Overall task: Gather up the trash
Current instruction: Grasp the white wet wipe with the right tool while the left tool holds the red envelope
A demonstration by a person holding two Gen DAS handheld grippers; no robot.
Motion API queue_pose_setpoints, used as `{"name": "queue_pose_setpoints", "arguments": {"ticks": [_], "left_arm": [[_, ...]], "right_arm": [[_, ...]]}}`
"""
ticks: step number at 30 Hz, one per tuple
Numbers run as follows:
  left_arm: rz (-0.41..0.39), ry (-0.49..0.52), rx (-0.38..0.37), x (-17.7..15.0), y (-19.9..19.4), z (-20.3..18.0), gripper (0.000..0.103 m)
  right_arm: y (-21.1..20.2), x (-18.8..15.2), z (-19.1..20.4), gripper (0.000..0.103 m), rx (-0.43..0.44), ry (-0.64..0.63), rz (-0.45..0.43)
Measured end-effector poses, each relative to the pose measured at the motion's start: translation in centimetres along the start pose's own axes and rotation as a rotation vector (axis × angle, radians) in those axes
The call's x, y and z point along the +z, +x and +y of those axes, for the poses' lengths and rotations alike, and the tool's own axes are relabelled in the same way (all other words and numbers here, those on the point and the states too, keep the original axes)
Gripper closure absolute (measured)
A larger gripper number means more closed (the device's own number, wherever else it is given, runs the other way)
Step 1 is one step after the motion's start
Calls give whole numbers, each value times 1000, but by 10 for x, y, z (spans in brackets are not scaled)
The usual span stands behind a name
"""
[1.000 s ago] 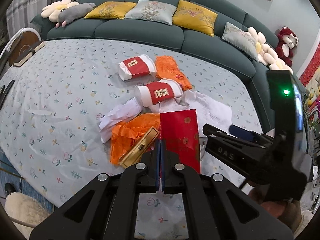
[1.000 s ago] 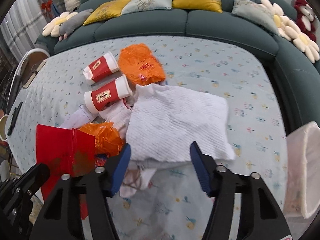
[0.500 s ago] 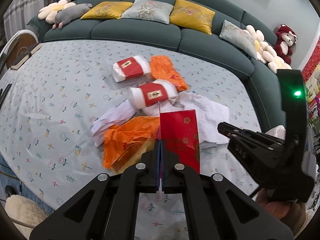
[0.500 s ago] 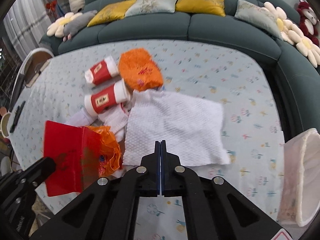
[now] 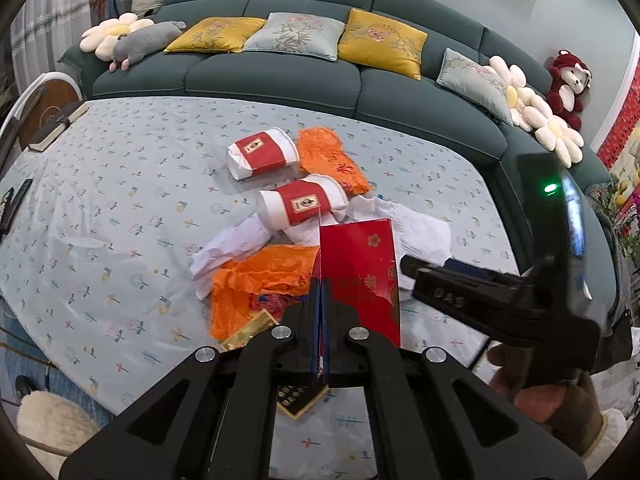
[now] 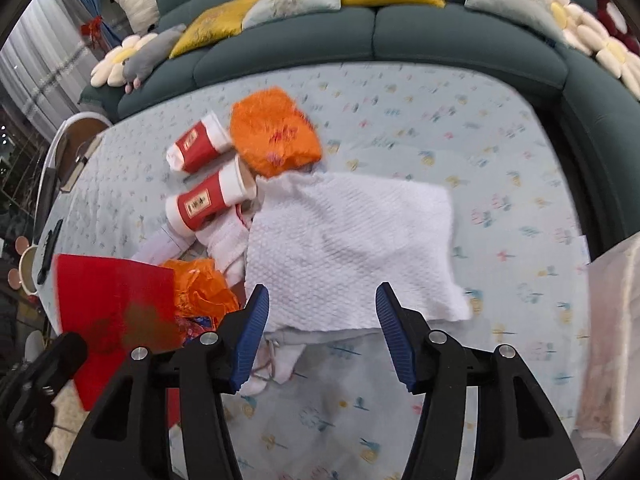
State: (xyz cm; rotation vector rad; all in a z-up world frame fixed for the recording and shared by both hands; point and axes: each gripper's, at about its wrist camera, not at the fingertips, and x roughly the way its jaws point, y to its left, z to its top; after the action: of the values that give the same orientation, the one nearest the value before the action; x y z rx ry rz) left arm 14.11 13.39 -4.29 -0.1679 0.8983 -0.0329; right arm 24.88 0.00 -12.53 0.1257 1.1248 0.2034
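left tool (image 5: 320, 300) clamped on red envelope (image 5: 358, 264) | right tool (image 6: 320, 312) opening, empty, above white paper towel (image 6: 348, 240) | risk: pads pinch tablecloth (image 6: 500, 160) too

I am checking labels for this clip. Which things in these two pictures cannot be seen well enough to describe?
- Left wrist view: the black card below the left claw is mostly covered by its arms; the print is too small.
- Right wrist view: the pale container is cut by the right edge.
- Right wrist view: the red envelope is blurred, so its gold print is unreadable.
- Both views: what lies under the white paper towel is hidden.
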Motion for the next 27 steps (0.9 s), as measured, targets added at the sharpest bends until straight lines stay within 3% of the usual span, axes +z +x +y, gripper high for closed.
{"name": "queue_pose_setpoints", "arguments": {"ticks": [2, 5, 8, 20, 24, 27], "left_arm": [[2, -7, 10, 3, 3, 6, 103], [10, -19, 14, 5, 6, 14, 103], [18, -23, 14, 5, 10, 16, 103], [-5, 14, -30, 0, -9, -15, 103], [-3, 31, -39, -9, -18, -23, 103], [8, 48, -46, -17, -21, -29, 103]], "right_arm": [[18, -1, 3, 52, 9, -2, 43], [33, -6, 7, 85, 30, -14, 85], [27, -8, 8, 93, 15, -29, 63], [-47, -10, -27, 96, -1, 31, -50], [-58, -48, -41, 96, -15, 46, -2], [-56, -77, -50, 89, -49, 42, 34]]}}
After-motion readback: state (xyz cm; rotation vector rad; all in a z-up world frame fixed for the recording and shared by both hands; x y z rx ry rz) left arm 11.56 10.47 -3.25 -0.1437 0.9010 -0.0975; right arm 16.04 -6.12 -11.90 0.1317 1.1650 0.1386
